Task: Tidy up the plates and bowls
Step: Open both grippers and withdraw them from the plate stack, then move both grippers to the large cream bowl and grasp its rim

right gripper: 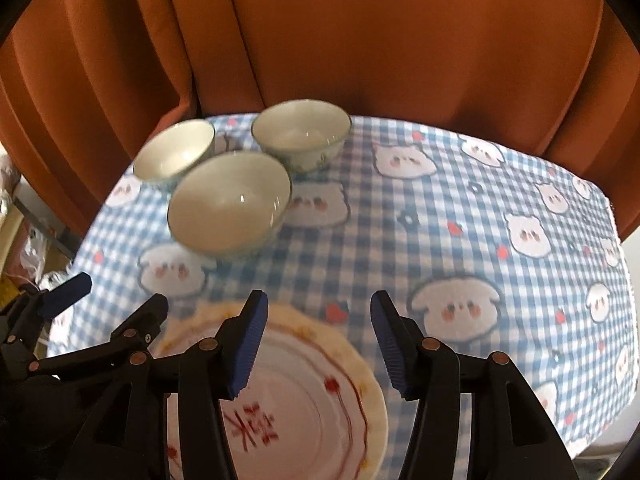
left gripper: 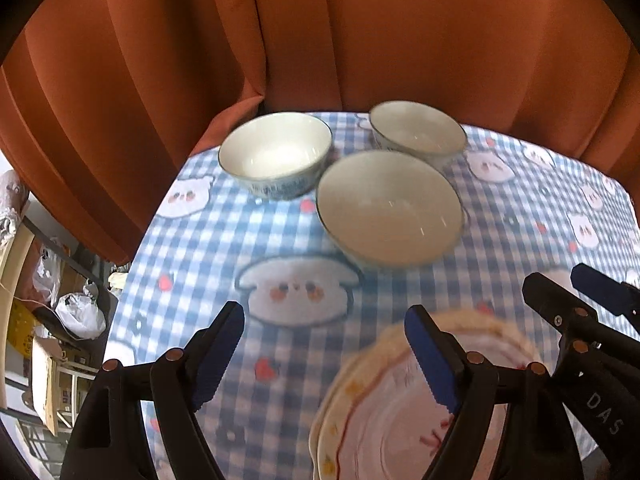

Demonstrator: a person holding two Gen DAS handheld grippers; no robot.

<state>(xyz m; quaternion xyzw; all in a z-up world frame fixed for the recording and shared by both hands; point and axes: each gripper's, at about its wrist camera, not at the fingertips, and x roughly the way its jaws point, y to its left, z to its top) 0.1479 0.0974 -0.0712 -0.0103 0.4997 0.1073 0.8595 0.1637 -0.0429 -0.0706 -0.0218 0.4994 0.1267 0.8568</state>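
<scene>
Readable marks: one set of letters and one painted character

White letters "DAS" stand on the black body of the right gripper (left gripper: 592, 292), seen at the lower right edge of the left wrist view; a red brush-painted character, seemingly Chinese, stands in the well of the plate (right gripper: 304, 412) in the right wrist view, too blurred to read with certainty; a blue band of marks runs round the outside of the left bowl (left gripper: 276, 156), too smeared to tell whether it is writing.
</scene>
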